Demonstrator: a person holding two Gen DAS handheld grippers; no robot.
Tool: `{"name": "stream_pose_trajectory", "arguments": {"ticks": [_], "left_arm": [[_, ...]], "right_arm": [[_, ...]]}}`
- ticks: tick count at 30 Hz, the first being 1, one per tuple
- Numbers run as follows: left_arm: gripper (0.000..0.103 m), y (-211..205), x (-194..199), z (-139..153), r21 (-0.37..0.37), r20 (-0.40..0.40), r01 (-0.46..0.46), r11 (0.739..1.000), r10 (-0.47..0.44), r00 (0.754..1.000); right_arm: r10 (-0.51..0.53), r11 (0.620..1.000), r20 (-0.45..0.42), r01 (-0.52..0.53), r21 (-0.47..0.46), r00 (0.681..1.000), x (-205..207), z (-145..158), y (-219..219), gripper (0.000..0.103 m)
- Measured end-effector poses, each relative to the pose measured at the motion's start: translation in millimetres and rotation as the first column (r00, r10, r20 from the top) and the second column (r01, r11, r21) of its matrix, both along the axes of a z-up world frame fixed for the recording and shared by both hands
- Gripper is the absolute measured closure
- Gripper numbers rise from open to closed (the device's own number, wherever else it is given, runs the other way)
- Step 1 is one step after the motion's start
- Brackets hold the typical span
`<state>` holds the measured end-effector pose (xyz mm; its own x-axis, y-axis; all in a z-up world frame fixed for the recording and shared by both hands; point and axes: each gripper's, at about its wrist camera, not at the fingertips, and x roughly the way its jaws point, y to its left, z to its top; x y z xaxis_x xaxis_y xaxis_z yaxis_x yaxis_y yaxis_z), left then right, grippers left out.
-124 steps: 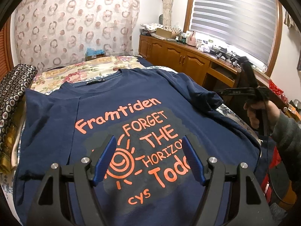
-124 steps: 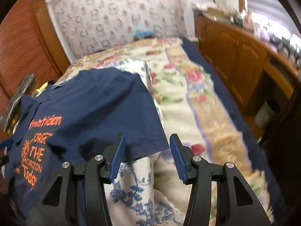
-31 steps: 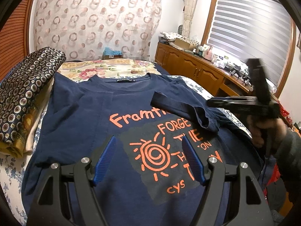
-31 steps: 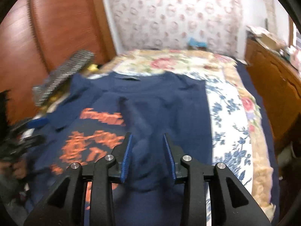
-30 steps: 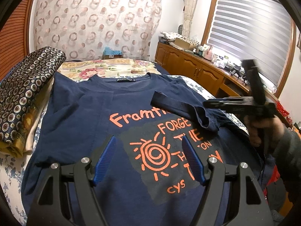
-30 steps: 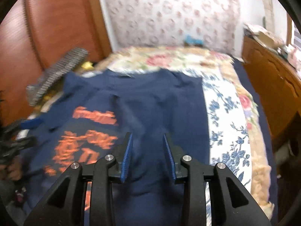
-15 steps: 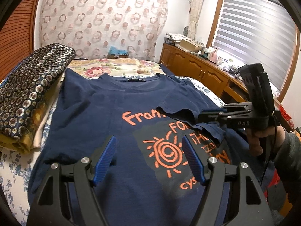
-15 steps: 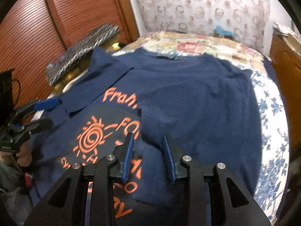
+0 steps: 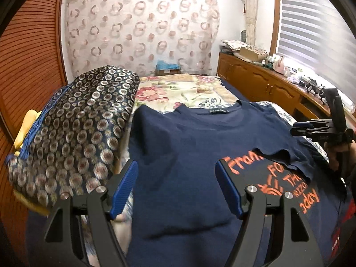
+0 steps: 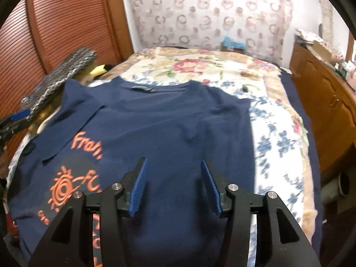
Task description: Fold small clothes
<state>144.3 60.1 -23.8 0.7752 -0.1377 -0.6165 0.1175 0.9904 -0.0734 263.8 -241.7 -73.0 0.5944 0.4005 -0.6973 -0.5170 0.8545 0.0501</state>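
Observation:
A navy T-shirt (image 9: 189,146) with orange print lies flat on the bed, collar at the far end. Its right side and sleeve (image 9: 287,158) are folded inward over the print. It also shows in the right wrist view (image 10: 169,133), where its left sleeve (image 10: 66,120) lies folded in too. My left gripper (image 9: 175,184) is open and empty, low over the shirt's left part. My right gripper (image 10: 173,182) is open and empty above the folded right side. It also shows in the left wrist view (image 9: 320,129), held in a hand at the right.
A dark folded cloth with a ring pattern (image 9: 75,133) lies on yellow bedding left of the shirt. The bed has a floral cover (image 10: 278,138). A wooden cabinet with clutter (image 9: 262,82) runs along the right wall. A slatted wooden door (image 10: 66,22) stands on the left.
My right gripper opened, let go of the folded-in right sleeve, and drew back to the right. My left gripper swung left toward the shirt's left side.

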Motion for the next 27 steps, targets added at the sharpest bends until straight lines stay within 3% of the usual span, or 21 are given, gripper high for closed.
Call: {"name": "stream_pose_trajectory", "arguments": {"ticks": [2, 8, 15, 23, 25, 27], "left_arm": [[0.032, 6.4, 15.7, 0.4, -0.003, -0.025, 0.009, 1.0, -0.009, 1.0], [0.049, 8.5, 66.9, 1.9, 0.017, -0.075, 0.021, 1.0, -0.02, 0.997], [0.051, 4.9, 117.4, -5.1, 0.104, -0.157, 0.004, 0.995, 0.013, 0.987], [0.052, -8.5, 140.4, -17.3, 0.182, -0.213, 0.012, 0.983, 0.028, 0.977], [0.084, -9.7, 145.1, -17.9, 0.191, -0.218, 0.01, 0.982, 0.032, 0.975], [0.095, -9.0, 146.6, -16.7, 0.188, -0.215, 0.012, 0.982, 0.029, 0.976]], "right_arm": [[-0.013, 1.0, 0.002, 0.013, -0.002, 1.0, 9.5, 0.5, -6.7, 0.052], [-0.03, 1.0, -0.001, 0.03, -0.006, 1.0, 38.6, -1.6, -21.4, 0.049], [-0.027, 0.999, -0.001, 0.027, -0.019, 1.0, 71.7, -6.4, -28.6, 0.047], [-0.013, 1.0, -0.009, 0.012, -0.01, 1.0, 97.0, -10.1, -26.6, 0.046], [-0.011, 1.0, -0.011, 0.011, -0.005, 1.0, 100.7, -10.9, -27.4, 0.045], [-0.011, 1.0, -0.014, 0.011, -0.004, 1.0, 103.5, -11.7, -28.7, 0.045]]}}
